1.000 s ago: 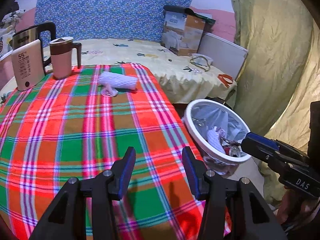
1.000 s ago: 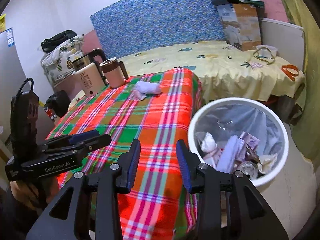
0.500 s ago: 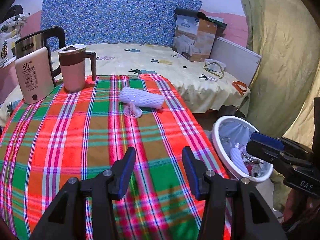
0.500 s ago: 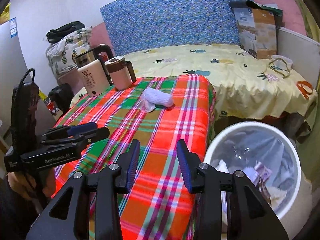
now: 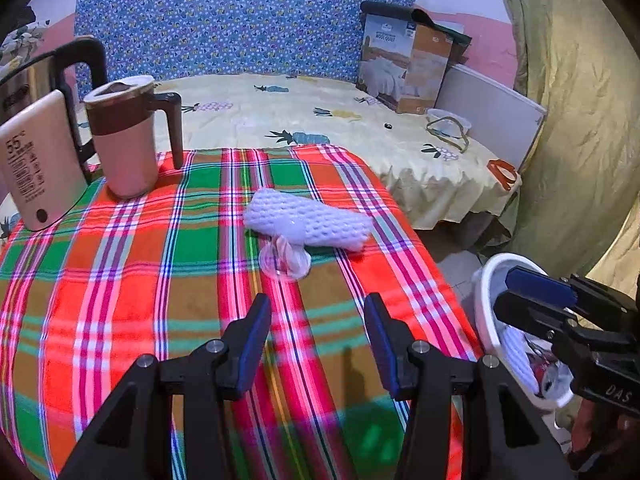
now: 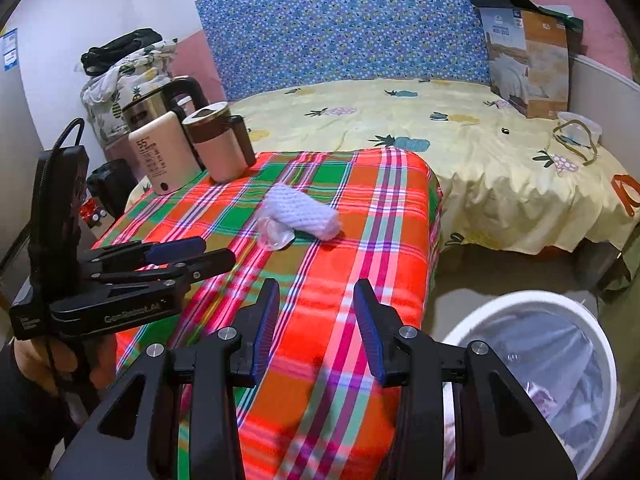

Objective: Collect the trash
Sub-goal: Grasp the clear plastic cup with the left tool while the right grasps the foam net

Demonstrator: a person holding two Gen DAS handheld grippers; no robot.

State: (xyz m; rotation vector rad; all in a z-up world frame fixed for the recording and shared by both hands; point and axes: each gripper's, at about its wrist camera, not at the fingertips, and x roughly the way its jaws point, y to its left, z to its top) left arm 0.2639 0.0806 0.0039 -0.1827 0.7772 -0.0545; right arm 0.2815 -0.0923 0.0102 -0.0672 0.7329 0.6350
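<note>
Blue-padded jaws of the left gripper (image 5: 316, 334) are seen parted about halfway above a plaid tablecloth (image 5: 120, 280), with nothing held between them and nothing touched. The right gripper (image 6: 316, 316) is likewise shown partly open and empty over the cloth's near edge, beside a white trash bin (image 6: 600, 344) lined with clear plastic and already holding scraps.

A white foam net sleeve (image 5: 308, 224) is seen lying on the cloth ahead of both grippers, well apart from the fingertips, with a crumpled clear plastic wrapper (image 5: 284, 260) touching its near side. In the left wrist view the sleeve's long axis is laid across the frame, one end pointing left toward a pink mug (image 5: 124, 140) and a kettle (image 5: 36, 168), the other right and slightly nearer, toward the table's edge.
</note>
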